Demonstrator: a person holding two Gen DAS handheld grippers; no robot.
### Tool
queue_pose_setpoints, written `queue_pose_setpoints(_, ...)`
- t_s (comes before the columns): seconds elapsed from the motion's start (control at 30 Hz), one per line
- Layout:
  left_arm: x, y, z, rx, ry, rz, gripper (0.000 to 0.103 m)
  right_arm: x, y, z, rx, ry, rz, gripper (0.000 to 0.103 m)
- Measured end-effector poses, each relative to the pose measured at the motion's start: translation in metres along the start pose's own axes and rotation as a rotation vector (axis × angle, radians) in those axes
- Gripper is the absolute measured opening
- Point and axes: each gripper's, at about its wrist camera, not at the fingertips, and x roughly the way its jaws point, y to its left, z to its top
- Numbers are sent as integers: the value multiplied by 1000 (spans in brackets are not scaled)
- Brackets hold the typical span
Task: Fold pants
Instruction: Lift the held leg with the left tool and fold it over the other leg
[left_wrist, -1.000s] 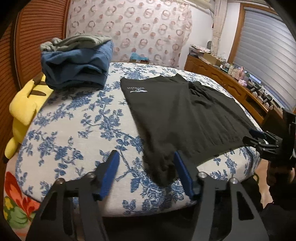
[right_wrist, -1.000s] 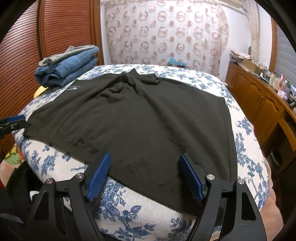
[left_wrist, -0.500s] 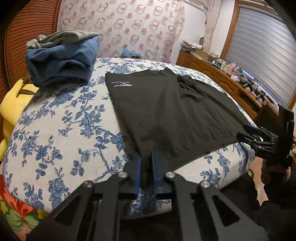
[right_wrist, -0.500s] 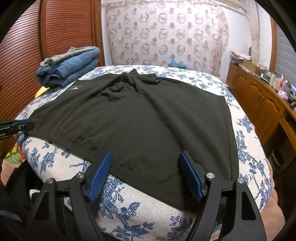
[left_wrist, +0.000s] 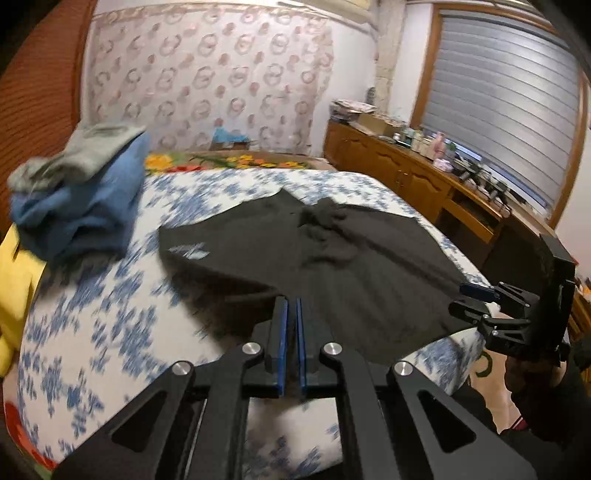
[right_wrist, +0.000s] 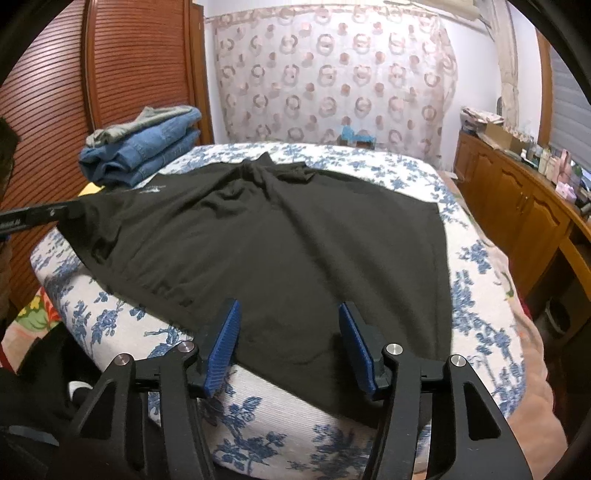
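The black pants (right_wrist: 288, 236) lie spread on the blue-flowered bed (right_wrist: 480, 295), with a white logo near the left hem. My left gripper (left_wrist: 290, 310) is shut on the near left corner of the pants (left_wrist: 332, 258) and holds it raised off the bed. In the right wrist view the left gripper (right_wrist: 33, 216) shows at the left edge, pinching that corner. My right gripper (right_wrist: 288, 332) is open, its blue pads on either side of the pants' near right hem. It also shows in the left wrist view (left_wrist: 476, 299).
A stack of folded jeans and grey clothes (right_wrist: 144, 147) sits at the bed's far left corner. A yellow plush (left_wrist: 14, 288) lies beside it. A wooden sideboard (right_wrist: 517, 206) with clutter runs along the right wall. A curtain (right_wrist: 332, 74) hangs behind the bed.
My left gripper closed on the pants' corner and has lifted it up and inward, tenting the cloth. My right gripper has stayed open at the near hem, edging slightly forward.
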Motion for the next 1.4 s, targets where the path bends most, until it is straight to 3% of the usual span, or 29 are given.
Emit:
queue_pose_setpoints(0.47, 32, -54, 50, 109, 17, -64, 0, -14, -29, -5, 44, -49, -1, 56)
queue_pose_setpoints(0.6, 34, -65, 58, 121, 14, -48, 1, -16, -35, -6, 59, -50, 8, 56)
queue_pose_setpoints(0.67, 32, -64, 58, 122, 24, -28, 3, -17, -35, -6, 56, -50, 15, 56)
queue_pose_setpoints(0.7, 31, -62, 57, 124, 34, -8, 11, -18, -35, -7, 56, -50, 19, 56)
queue_pose_setpoints(0.77, 25, -51, 48, 121, 36, 57, 22, -20, -35, -8, 56, -55, 28, 56)
queue_pose_setpoints(0.83, 19, -34, 33, 105, 36, 128, 43, -20, -33, -9, 53, -60, 37, 56)
queue_pose_setpoints(0.93, 12, -4, 10, 52, 85, 176, 50, -14, -32, -11, 61, -48, 42, 56)
queue_pose_setpoints(1.07, 3, 29, -25, -11, 152, 237, 51, -9, -29, -12, 65, -42, 55, 56)
queue_pose_setpoints(1.2, 3, 40, -47, -76, 184, 190, 51, -5, -24, -11, 57, -36, 61, 56)
queue_pose_setpoints(1.4, 9, 40, -59, -83, 181, 207, 51, -4, -23, -10, 55, -35, 57, 56)
